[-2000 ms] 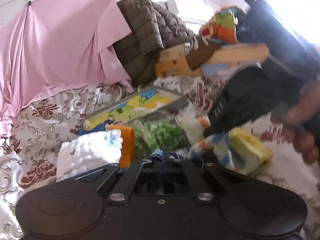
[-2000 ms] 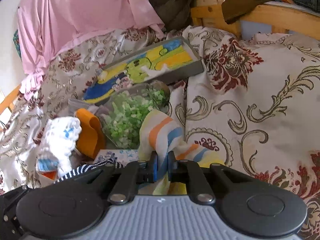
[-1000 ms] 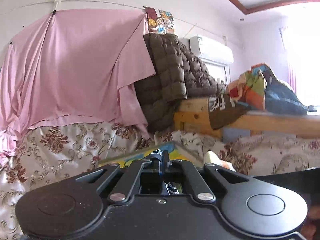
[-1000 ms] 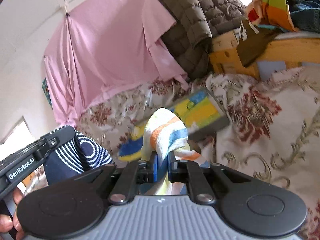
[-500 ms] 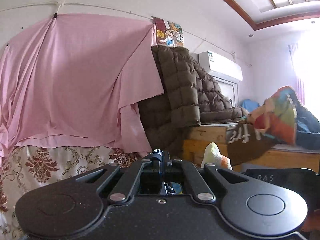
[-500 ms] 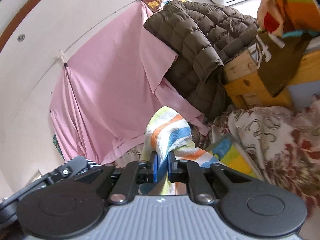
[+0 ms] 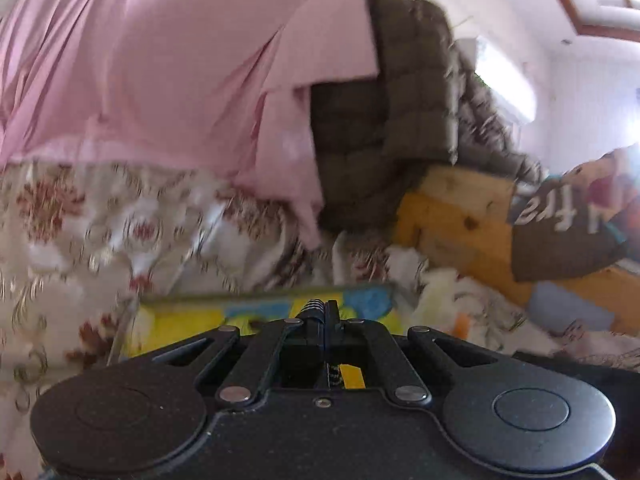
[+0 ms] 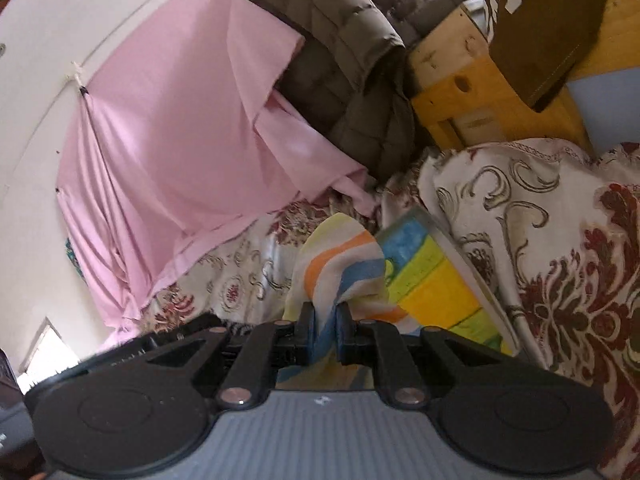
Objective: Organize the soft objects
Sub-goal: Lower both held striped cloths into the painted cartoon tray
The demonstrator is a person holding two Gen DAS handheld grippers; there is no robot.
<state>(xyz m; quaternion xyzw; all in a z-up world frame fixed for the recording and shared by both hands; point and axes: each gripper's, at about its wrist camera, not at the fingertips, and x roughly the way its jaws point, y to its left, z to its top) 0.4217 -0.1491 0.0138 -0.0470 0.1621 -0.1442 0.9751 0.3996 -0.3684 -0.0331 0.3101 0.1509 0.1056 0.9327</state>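
R gripper (image 8: 325,322) clamps a striped orange-blue-yellow soft sock (image 8: 340,264) w/ narrow jaws, above the colourful flat box (image 8: 432,280). L gripper (image 7: 323,312) jaws pressed together; contents can't tell.

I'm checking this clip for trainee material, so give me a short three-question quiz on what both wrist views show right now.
1. True or false: the right hand-held gripper is shut on a striped sock.
2. What colour is the sheet hanging on the wall?
3. The brown jacket is draped: A) beside the sheet, B) on the floor, C) inside the tray.

Key: 1 true; 2 pink; 3 A.
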